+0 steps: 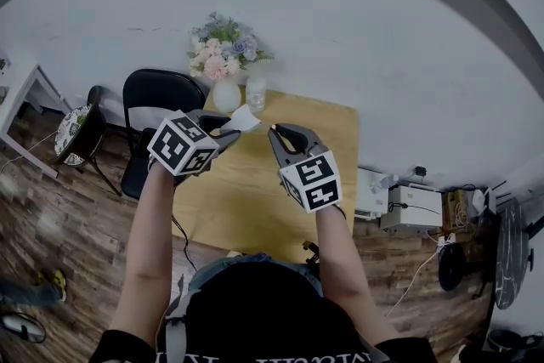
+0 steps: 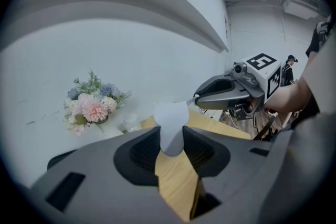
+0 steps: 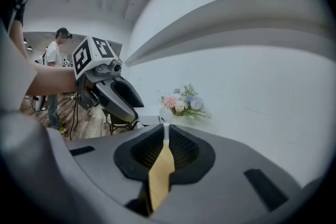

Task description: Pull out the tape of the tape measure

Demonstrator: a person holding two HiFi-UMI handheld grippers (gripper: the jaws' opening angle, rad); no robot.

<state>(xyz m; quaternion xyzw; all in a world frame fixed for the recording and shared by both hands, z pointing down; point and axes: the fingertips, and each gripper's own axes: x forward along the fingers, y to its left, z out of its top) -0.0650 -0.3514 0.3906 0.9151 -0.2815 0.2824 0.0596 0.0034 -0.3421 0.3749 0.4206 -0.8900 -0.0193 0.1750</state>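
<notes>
Both grippers are held up side by side over the wooden table [image 1: 327, 127]. My left gripper [image 1: 228, 128] is shut on a small white tape measure [image 1: 243, 120]; in the left gripper view its pale body [image 2: 171, 128] sticks up from between the jaws [image 2: 171, 140]. My right gripper [image 1: 274, 132] points at it from the right, tip [image 2: 196, 99] close to the case's upper corner. In the right gripper view the jaws [image 3: 166, 135] stand nearly together on a thin white strip, the tape's end [image 3: 166, 130]. The left gripper [image 3: 136, 112] shows just left of them.
A white vase of pink and blue flowers [image 1: 223, 57] and a clear glass [image 1: 255, 93] stand at the table's far edge by the white wall. A black chair [image 1: 157, 100] is at the left, white boxes [image 1: 412, 208] on the floor at the right. A person [image 3: 53, 57] stands far off.
</notes>
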